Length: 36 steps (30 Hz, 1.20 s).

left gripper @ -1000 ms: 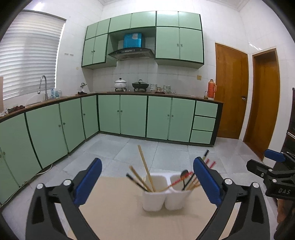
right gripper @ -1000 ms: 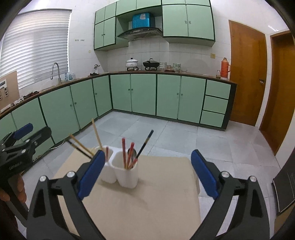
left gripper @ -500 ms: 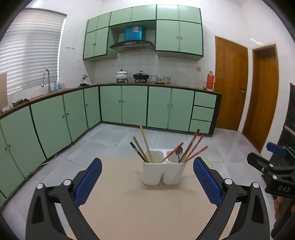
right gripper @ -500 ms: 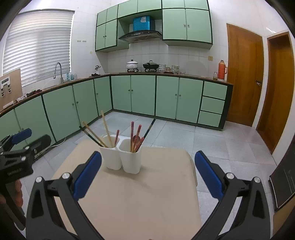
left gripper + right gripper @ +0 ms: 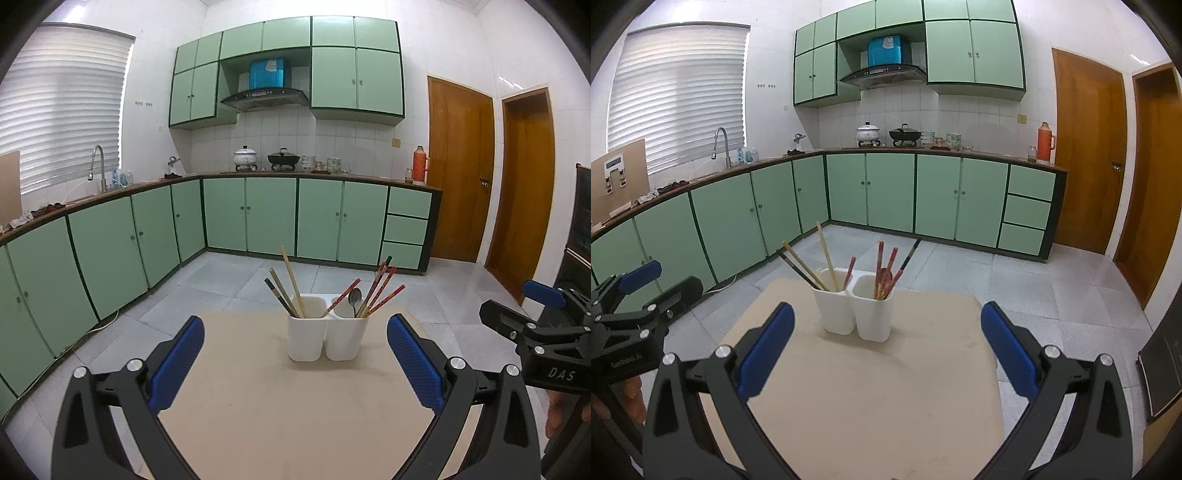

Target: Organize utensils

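Note:
A white two-cup utensil holder [image 5: 327,338] [image 5: 855,312] stands near the far end of a beige table [image 5: 295,406] [image 5: 871,398]. Its left cup holds wooden and dark chopsticks [image 5: 290,286] [image 5: 823,254] plus one red one. The right cup holds several red chopsticks [image 5: 382,291] [image 5: 884,267] and a metal spoon [image 5: 355,297]. My left gripper [image 5: 295,365] is open and empty, short of the holder. My right gripper [image 5: 888,354] is also open and empty, short of the holder; it also shows at the right edge of the left wrist view [image 5: 532,325].
Green kitchen cabinets [image 5: 269,218] with a counter run along the left and back walls. Two wooden doors [image 5: 458,170] stand at the right. Grey tiled floor [image 5: 1052,295] surrounds the table. A dark object [image 5: 1160,373] lies low at the right.
Both views have risen and tilted, so the holder sits lower on the table top and farther away. Both grippers stay open and empty.

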Available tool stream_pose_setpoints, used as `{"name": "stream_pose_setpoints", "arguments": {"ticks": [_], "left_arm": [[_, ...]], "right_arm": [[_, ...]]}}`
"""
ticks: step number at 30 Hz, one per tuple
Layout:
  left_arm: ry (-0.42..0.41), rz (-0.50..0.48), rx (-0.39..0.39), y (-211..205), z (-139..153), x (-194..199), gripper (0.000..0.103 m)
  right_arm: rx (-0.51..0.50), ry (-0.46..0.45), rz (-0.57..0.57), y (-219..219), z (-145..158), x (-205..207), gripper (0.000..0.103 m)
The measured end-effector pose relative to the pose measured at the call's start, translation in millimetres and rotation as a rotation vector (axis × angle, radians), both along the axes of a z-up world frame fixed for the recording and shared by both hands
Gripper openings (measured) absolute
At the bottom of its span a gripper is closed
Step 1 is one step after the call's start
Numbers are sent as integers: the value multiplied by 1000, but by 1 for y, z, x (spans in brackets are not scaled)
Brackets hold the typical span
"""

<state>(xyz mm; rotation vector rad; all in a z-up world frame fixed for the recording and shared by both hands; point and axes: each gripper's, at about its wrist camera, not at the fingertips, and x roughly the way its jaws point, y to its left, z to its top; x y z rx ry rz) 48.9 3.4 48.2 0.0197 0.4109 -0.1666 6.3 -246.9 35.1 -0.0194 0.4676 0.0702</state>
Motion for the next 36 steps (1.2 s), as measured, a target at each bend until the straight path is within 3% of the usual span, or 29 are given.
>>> {"name": "stream_pose_setpoints", "arguments": {"ticks": [36], "left_arm": [[5,-2,18,-1,-3,-8,97]], "right_arm": [[8,10,24,12,-3,-4,98]]}}
